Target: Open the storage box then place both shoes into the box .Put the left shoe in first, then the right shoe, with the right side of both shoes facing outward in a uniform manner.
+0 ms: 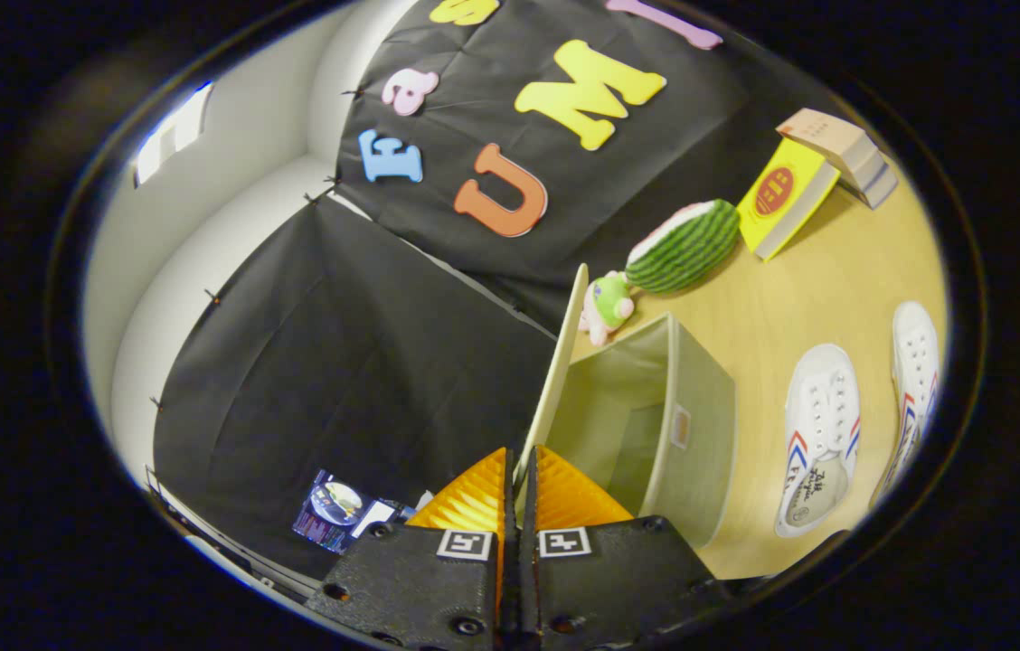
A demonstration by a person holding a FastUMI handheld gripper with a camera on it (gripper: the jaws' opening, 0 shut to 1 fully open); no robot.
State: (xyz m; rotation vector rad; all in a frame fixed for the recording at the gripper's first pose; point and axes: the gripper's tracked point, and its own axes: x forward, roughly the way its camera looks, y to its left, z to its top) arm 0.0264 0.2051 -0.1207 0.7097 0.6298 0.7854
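My gripper [519,479] is shut on the thin lid [561,362] of the pale green fabric storage box [655,425]; both fingers pinch the lid's edge. The lid stands raised nearly upright, and the box's hollow inside shows just beyond the fingers to the right. Two white canvas shoes with red and blue stripes lie on the wooden table [790,298] past the box: the nearer shoe [819,434] with its opening toward me, the farther shoe [912,380] beside it.
A watermelon-shaped plush [686,246] and a small green and pink toy [608,306] sit behind the box. A yellow book [786,197] leans against stacked books [845,149]. A small dark printed card [334,511] lies left of the fingers.
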